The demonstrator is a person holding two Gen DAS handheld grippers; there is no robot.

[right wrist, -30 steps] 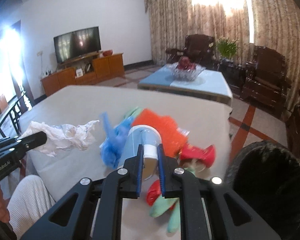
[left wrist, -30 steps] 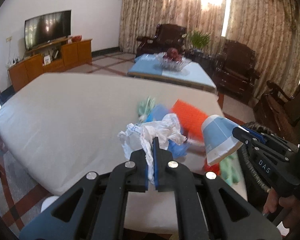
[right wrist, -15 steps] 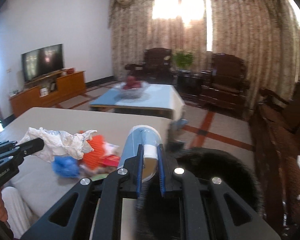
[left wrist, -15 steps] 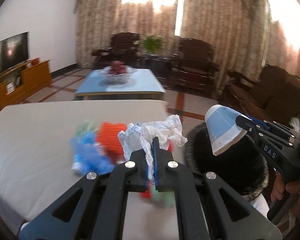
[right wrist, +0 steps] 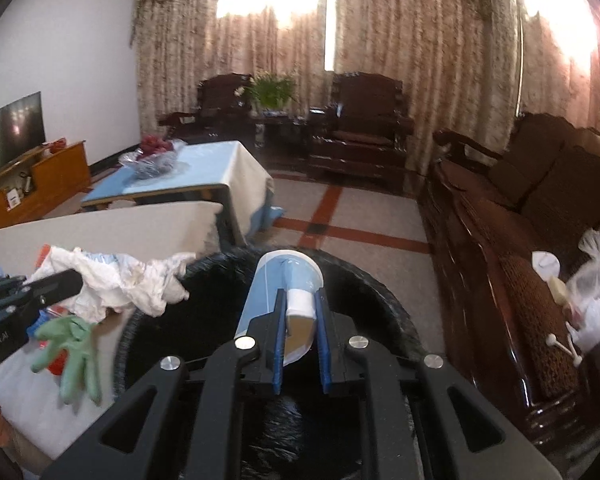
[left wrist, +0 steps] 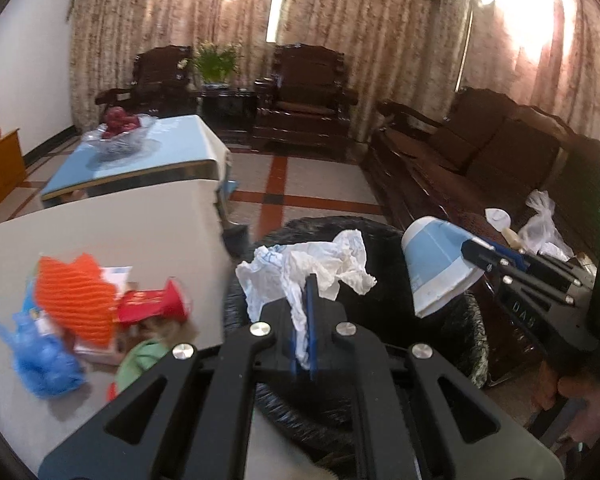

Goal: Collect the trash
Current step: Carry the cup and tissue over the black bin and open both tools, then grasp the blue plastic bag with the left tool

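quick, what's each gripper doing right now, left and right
Left gripper: closed on the crumpled white paper, over the black bin.
Right gripper: closed on the blue paper cup, also over the bin.

Daylight burns through the curtains [right wrist: 340, 40], blowing the window patches out white; the dark sofa [left wrist: 480, 168] sits dim and reddish, edges bow fisheye-round, and trash on the desk [left wrist: 120, 232] smears softly

1. Left gripper [left wrist: 305, 320]: black plastic frame with cut-out slots, silver round screws, blue pads on the jaws.
2. Right gripper [right wrist: 300, 340]: same black build, blue pads, white "DAS" lettering along its side.
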